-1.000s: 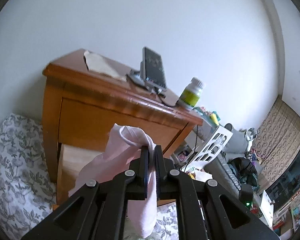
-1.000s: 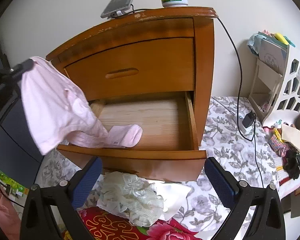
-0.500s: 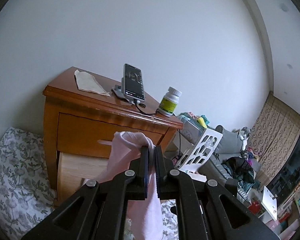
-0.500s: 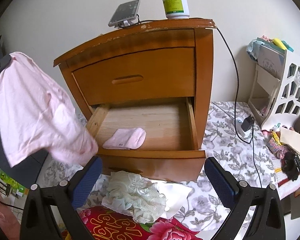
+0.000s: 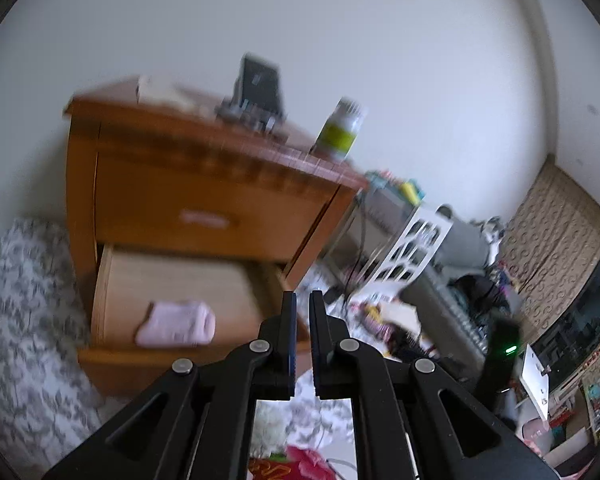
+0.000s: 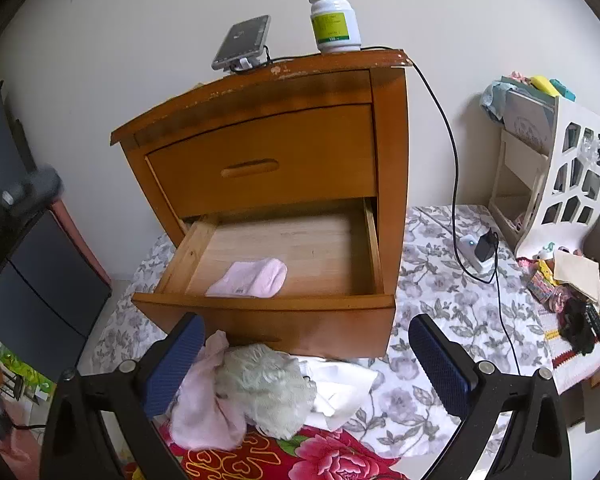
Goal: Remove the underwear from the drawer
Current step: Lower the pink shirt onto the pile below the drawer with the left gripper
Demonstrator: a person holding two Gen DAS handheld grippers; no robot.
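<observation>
A folded pale pink underwear piece (image 6: 249, 279) lies flat on the bare wooden floor of the pulled-out lower drawer (image 6: 260, 307) of an orange-brown wooden nightstand (image 6: 392, 152), left of the drawer's centre and near its front board; in the blurred left wrist view the same piece (image 5: 176, 323) sits at the lower left of the frame. Below the drawer front, at lower centre of the right wrist view, a crumpled pink garment (image 6: 204, 400) lies touching a pale green lace garment (image 6: 266, 390) and a white cloth (image 6: 340, 384), all heaped on a grey floral bedsheet (image 6: 440, 304) beside a red floral fabric (image 6: 320, 456). The upper drawer (image 6: 268, 160) is closed. On the nightstand top stand a white pill bottle with a yellow-green label (image 6: 334, 20) and a dark phone on a stand (image 6: 242, 42), a black cable (image 6: 454, 168) running down the right side. The left claw (image 5: 302, 300) is clenched with nothing between its blue pads. The right claw (image 6: 304, 344) is spread wide and released, holding nothing. A white cut-out rack (image 6: 572, 176) stands at the right edge.
</observation>
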